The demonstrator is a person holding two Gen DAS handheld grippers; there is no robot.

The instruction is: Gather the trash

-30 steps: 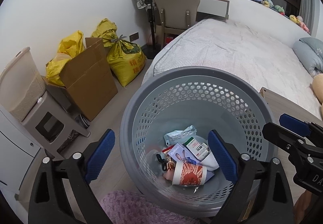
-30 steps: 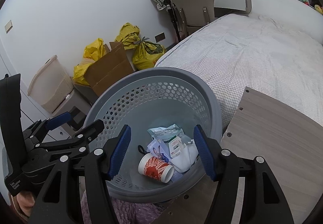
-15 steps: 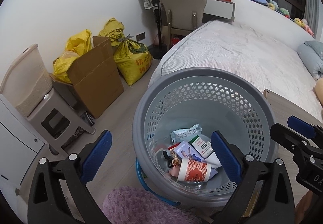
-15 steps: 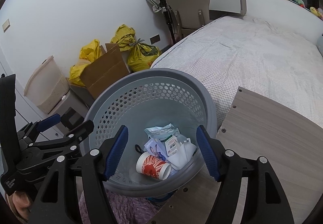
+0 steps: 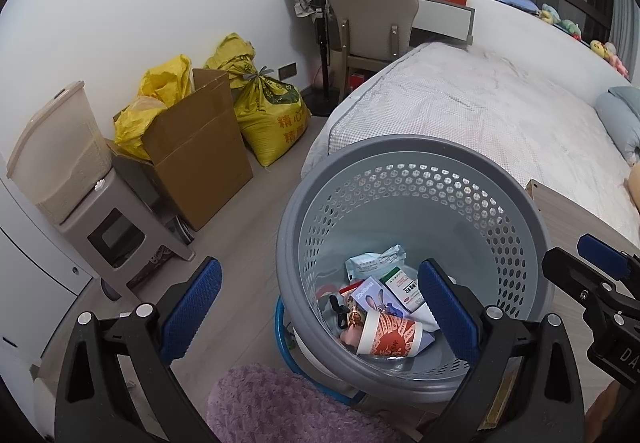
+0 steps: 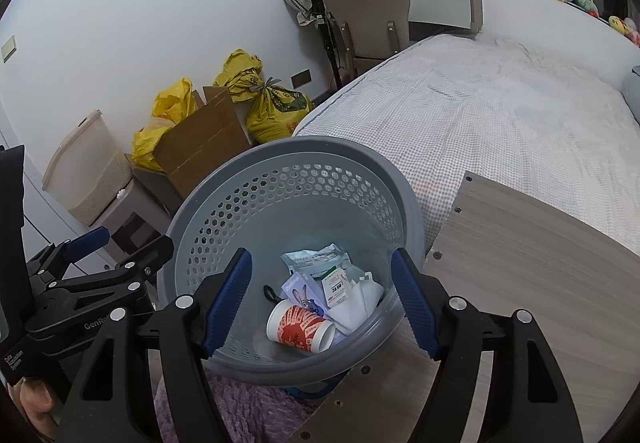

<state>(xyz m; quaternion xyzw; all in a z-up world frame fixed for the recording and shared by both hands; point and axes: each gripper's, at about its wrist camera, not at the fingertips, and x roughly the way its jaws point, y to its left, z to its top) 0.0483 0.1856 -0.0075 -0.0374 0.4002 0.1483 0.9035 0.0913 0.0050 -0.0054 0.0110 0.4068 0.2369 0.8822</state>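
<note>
Main risk: the grey perforated basket (image 6: 292, 163) stands close against the edge of the wooden board (image 6: 520, 263), so a careless withdrawal of either tool could catch the rim and tip it, spilling the collected trash. A lesser risk — a finger snagging in the perforations.

The right gripper (image 6: 320, 303) has just been opening; its jaws stand wide with nothing between them. The left gripper (image 5: 320, 315) is likewise spread and empty.

The trash lies at the basket's bottom, below both tools and untouched: a red-printed paper cup (image 6: 300, 329) on its side, a small medicine box (image 6: 336, 285) and a crumpled wrapper (image 6: 316, 257) — all well inside the wall.
</note>
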